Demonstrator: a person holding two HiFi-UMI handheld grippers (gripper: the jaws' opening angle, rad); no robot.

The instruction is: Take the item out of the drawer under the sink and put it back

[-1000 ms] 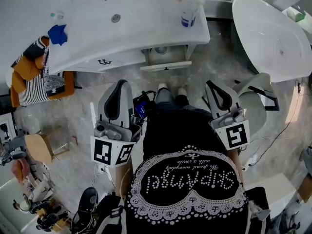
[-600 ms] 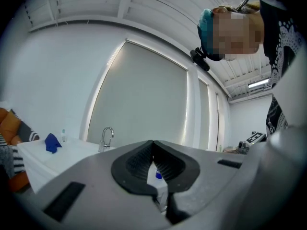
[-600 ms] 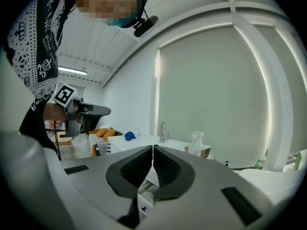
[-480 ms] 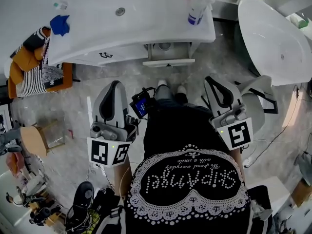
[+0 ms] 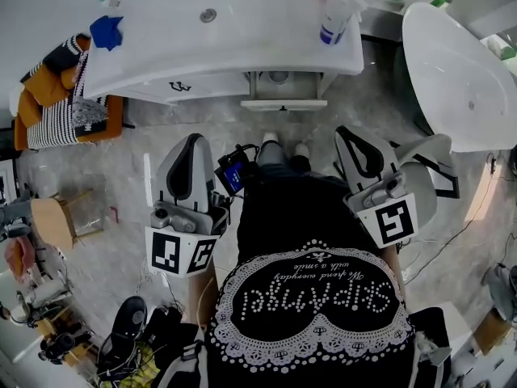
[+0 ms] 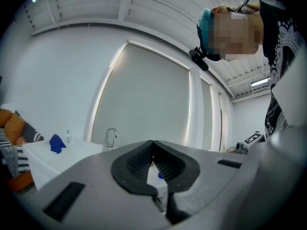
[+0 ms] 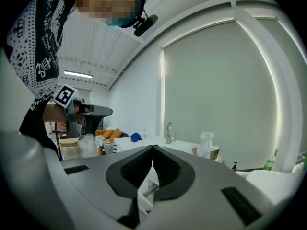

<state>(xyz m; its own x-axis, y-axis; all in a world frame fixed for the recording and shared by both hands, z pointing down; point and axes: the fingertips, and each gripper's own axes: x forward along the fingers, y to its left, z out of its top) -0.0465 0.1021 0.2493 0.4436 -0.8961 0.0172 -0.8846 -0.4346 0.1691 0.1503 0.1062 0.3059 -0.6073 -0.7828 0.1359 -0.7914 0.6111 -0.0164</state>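
Sink worktop (image 5: 266,47) and open drawer (image 5: 284,103) sit higher in frame than before; left hand-held gripper (image 5: 191,140) and right hand-held gripper (image 5: 349,132), both pressed together, empty, face them.

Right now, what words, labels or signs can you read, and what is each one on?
"SkipAngel", as best I can read it, upside down in studs on the person's black shirt.
"with a smile", small script on that shirt; the line beside it is too blurred.
White spray bottle with a blue label: print too small.
Black-and-white square markers: patterns, no words.
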